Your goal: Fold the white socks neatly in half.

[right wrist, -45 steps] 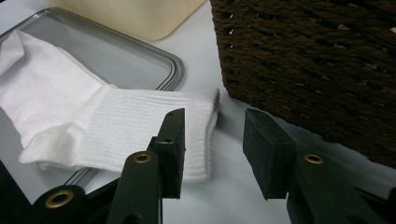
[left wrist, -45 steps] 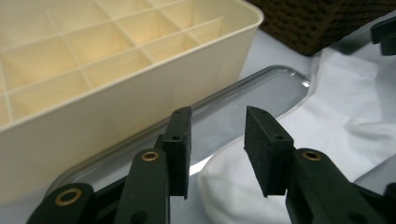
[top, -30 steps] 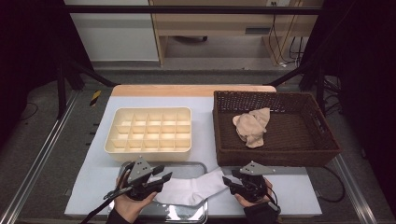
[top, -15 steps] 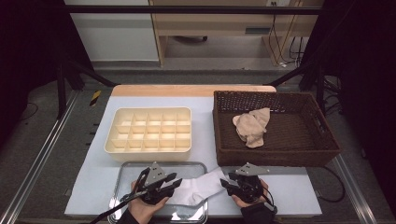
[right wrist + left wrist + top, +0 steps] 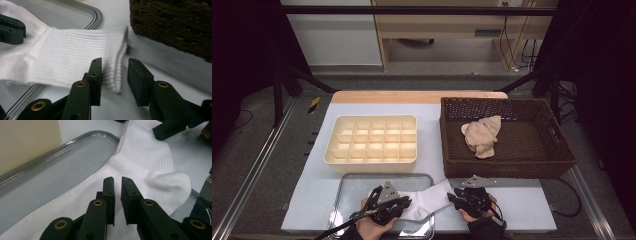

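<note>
A white sock (image 5: 427,200) lies flat, foot part in a shallow clear tray (image 5: 362,176) and ribbed cuff out over the tray's right rim onto the table. My left gripper (image 5: 404,202) is low over the foot part (image 5: 150,162). Its jaws have just been closing to a narrow slit (image 5: 117,180) with the tips on the fabric; no fold shows pinched. My right gripper (image 5: 452,197) is at the cuff (image 5: 70,55). Its jaws (image 5: 115,62) have just been closing too and stand apart astride the cuff's edge, one pad against it, the other clear.
A cream box (image 5: 372,140) of several small compartments sits behind the tray. A dark wicker basket (image 5: 507,165) at the right holds a beige cloth (image 5: 482,136), its front wall close behind my right gripper. White mat covers the table; the front edge is near both hands.
My left gripper has come down and to the right onto the sock, and its jaws have narrowed. The right gripper has stayed at the cuff with its jaws drawn closer.
</note>
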A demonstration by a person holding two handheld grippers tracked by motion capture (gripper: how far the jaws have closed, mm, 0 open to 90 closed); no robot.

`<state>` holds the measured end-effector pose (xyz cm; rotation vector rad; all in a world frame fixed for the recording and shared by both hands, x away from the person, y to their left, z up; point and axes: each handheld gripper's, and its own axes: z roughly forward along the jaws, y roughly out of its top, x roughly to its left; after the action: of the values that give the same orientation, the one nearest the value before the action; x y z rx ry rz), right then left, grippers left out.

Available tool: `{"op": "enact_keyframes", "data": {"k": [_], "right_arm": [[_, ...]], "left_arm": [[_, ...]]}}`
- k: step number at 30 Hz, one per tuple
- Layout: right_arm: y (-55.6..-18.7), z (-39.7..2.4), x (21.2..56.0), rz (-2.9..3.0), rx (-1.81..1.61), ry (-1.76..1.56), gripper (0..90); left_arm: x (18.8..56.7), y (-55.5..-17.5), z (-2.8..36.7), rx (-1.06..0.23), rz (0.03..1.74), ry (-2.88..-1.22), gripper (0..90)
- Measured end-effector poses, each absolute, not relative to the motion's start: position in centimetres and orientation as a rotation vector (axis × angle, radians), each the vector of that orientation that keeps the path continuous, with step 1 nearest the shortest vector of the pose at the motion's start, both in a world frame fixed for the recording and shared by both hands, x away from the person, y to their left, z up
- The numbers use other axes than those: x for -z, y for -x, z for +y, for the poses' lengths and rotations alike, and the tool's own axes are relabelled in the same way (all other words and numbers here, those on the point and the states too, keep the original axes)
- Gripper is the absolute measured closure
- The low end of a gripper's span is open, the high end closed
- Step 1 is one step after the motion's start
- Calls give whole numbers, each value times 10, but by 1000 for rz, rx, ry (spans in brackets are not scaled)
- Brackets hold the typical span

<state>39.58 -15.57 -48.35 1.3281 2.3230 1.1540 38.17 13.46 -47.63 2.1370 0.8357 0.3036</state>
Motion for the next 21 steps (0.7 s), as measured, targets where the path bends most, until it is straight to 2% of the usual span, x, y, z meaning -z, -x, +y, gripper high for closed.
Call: {"op": "enact_keyframes", "data": {"k": [3, 4, 10, 21], "right_arm": [[-396, -155, 484, 2325, -1155, -1326, 677], [-395, -154, 484, 2325, -1158, -1328, 726], [-395, -153, 481, 2331, -1167, -1382, 799], [-389, -158, 453, 2291, -1334, -1311, 806]], "left_arm": [[478, -381, 134, -301, 833, -2139, 810], [478, -381, 134, -314, 830, -2142, 811], [478, -381, 133, -319, 827, -2142, 811], [476, -381, 133, -316, 842, -2125, 817]]}}
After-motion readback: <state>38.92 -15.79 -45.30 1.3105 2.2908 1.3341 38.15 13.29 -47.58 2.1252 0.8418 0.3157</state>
